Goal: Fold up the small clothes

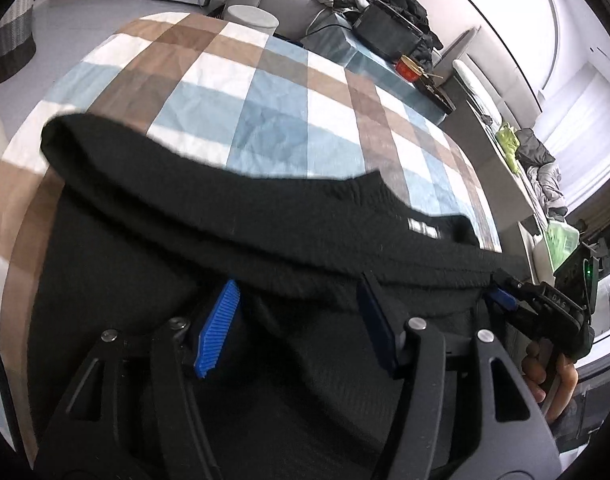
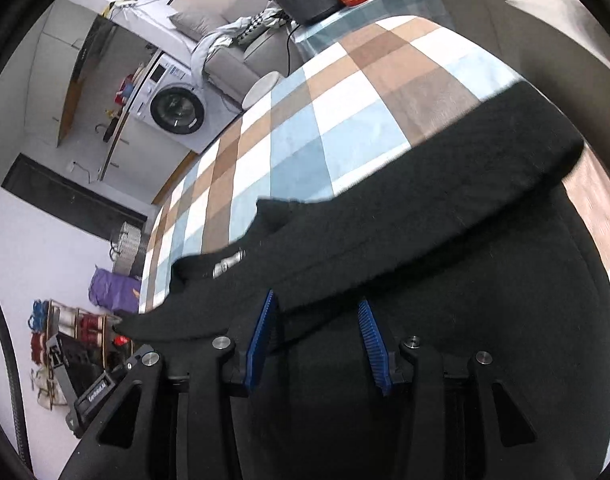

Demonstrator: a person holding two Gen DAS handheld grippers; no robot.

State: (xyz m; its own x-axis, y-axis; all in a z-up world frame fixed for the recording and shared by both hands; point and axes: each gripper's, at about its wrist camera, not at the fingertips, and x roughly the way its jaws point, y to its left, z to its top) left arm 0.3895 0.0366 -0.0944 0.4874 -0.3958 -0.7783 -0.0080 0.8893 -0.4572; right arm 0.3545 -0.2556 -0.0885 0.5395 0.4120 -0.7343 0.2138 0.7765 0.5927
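A black knit garment (image 1: pixel 265 236) lies on the checked blue, brown and white cloth (image 1: pixel 241 92) of the table, with a folded band across it and a small white label (image 1: pixel 423 229). My left gripper (image 1: pixel 301 300) is open, its blue pads spread over the garment's near edge, the cloth's fold lying between and over the fingertips. My right gripper (image 2: pixel 317 312) is open too, over the same garment (image 2: pixel 425 240); its blue pads stand apart with the fold edge across their tips. The right gripper also shows at the right edge of the left wrist view (image 1: pixel 505 300).
A dark box (image 1: pixel 389 32) and a red bowl (image 1: pixel 409 68) stand at the far end of the table. A white stool (image 1: pixel 251 18), a grey sofa and a washing machine (image 2: pixel 177 108) lie beyond. A shelf with shoes (image 2: pixel 77 328) stands on the floor.
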